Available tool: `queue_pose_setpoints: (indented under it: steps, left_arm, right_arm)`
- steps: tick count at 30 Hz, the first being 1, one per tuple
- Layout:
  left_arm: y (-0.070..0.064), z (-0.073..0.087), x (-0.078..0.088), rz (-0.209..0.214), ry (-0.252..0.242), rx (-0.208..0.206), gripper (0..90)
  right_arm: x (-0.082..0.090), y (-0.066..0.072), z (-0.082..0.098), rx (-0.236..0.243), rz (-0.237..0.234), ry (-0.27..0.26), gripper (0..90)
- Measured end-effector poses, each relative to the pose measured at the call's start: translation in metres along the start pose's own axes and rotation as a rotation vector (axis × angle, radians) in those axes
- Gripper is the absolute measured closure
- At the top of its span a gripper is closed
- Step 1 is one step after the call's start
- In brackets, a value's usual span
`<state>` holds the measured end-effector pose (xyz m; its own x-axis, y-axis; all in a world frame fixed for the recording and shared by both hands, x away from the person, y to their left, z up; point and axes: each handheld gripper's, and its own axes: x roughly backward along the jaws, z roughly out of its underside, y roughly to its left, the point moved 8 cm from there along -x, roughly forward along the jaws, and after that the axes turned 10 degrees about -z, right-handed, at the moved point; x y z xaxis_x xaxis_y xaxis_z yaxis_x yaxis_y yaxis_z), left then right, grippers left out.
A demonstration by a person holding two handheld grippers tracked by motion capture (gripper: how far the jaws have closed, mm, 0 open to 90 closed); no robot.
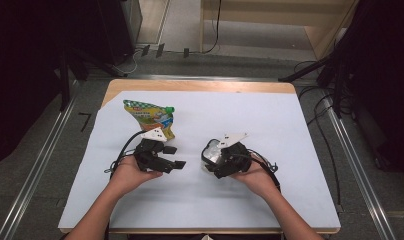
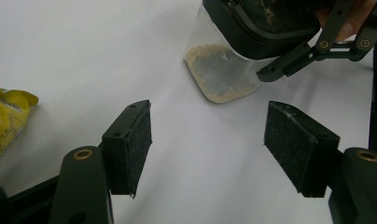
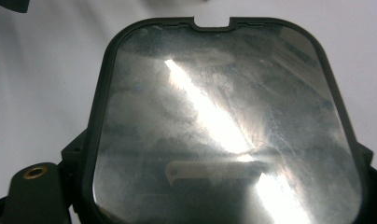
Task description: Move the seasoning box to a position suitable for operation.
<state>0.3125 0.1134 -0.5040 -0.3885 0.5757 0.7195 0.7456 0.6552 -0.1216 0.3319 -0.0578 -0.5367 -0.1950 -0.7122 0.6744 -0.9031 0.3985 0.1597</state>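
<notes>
A: White sheet [image 1: 270,130] covers nearly the whole wooden table [image 1: 200,85]; bare wood shows along the far edge. Confirm item positions, largest first.

B: The pouch [image 1: 151,118], printed yellow and green with a green cap, lies flat near the sheet's far left corner, well in from the left edge. In the left gripper view its yellow corner shows at the left border.

A: Next item?

B: The clear container [image 2: 221,74] with a dark lid [image 3: 224,126]. It sits near the middle of the sheet, closer to the near edge than the far one. It is tilted, lid toward the right hand. A thin layer of pale crumbs coats the lower walls and base.

A: State of the right gripper [image 1: 225,159]?

B: Its jaws sit on either side of the container at the lid end. In the right gripper view the lid's glossy, dusty window lies between the jaws. The gripper holds the container.

A: State of the left gripper [image 2: 210,144]?

B: Jaws stand wide apart, with nothing between the pads [image 2: 140,144] but bare sheet. In the high view it lies just near of the pouch, level with the right gripper and left of it, pointing toward the container. The container is near, but apart from its tips.
</notes>
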Motion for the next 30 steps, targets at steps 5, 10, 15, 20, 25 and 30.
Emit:
queue_pose_setpoints:
  steps: [5, 10, 15, 20, 25, 30]
  left_arm:
    - [0.000, 0.000, -0.001, -0.001, 0.001, 0.000, 33.5]
    - [0.000, 0.000, -0.002, 0.002, 0.005, -0.005, 33.2]
    - [0.000, -0.001, -0.001, 0.001, 0.000, -0.003, 33.0]
    - [0.000, -0.002, -0.001, -0.002, -0.008, -0.003, 32.9]
    - [0.000, -0.005, -0.002, 0.005, -0.007, -0.015, 32.9]
    - [-0.001, -0.010, -0.003, 0.007, -0.015, -0.024, 32.5]
  right_arm:
    - [0.000, 0.001, 0.001, -0.020, -0.011, -0.016, 13.4]
    - [0.006, 0.000, -0.001, -0.084, -0.060, -0.043, 10.7]
    - [0.021, 0.003, -0.003, -0.097, -0.077, -0.051, 10.3]
    - [0.043, 0.004, -0.004, -0.105, -0.074, -0.071, 10.8]
    - [0.062, 0.004, 0.000, -0.121, -0.075, -0.090, 13.6]
    - [0.072, 0.005, 0.009, -0.133, -0.063, -0.084, 16.9]
